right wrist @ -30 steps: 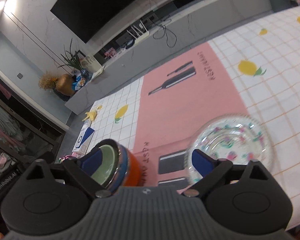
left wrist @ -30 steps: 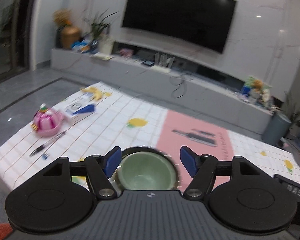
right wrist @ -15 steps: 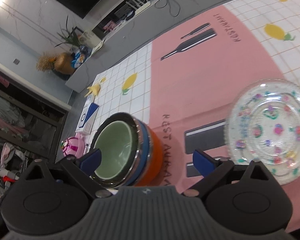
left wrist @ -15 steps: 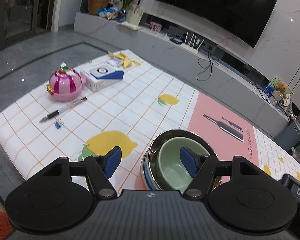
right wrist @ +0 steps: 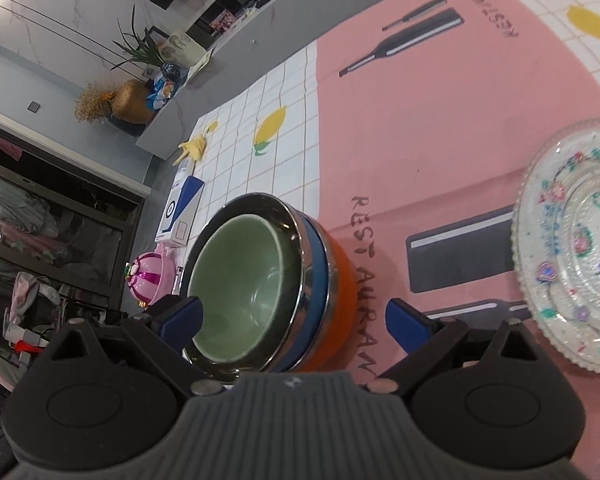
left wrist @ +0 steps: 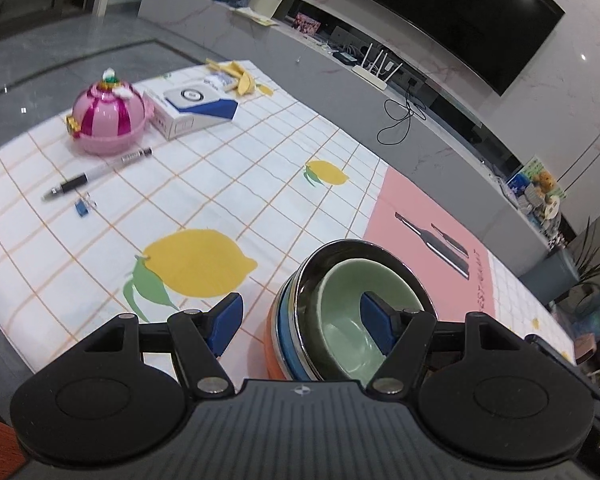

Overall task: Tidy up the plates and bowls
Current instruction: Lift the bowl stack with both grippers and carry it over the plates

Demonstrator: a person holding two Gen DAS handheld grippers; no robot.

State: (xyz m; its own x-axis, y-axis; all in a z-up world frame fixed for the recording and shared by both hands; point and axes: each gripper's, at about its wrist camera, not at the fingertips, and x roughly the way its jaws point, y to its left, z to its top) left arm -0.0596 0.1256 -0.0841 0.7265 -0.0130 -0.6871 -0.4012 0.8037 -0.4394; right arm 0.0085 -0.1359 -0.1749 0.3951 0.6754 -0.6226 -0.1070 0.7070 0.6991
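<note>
A stack of bowls stands on the tablecloth: a green bowl (left wrist: 352,304) nested in a steel bowl (left wrist: 332,252), then a blue one and an orange one (right wrist: 340,280) beneath. My left gripper (left wrist: 302,316) is open and empty just above the stack's left rim, with its right finger over the green bowl. My right gripper (right wrist: 292,316) is open and empty, close over the stack's near side. A patterned glass plate (right wrist: 576,248) lies on the pink cloth to the right of the stack.
A pink round toy box (left wrist: 108,120), a white and blue box (left wrist: 196,108), a pen (left wrist: 96,174), a blue clip (left wrist: 82,206) and a banana peel (left wrist: 236,76) lie at the table's far left. A grey TV bench (left wrist: 380,92) runs behind.
The left gripper has pulled back and tilted down; the stack now sits to its right. The right gripper has moved nearer the stack, and the glass plate has slid to the right edge.
</note>
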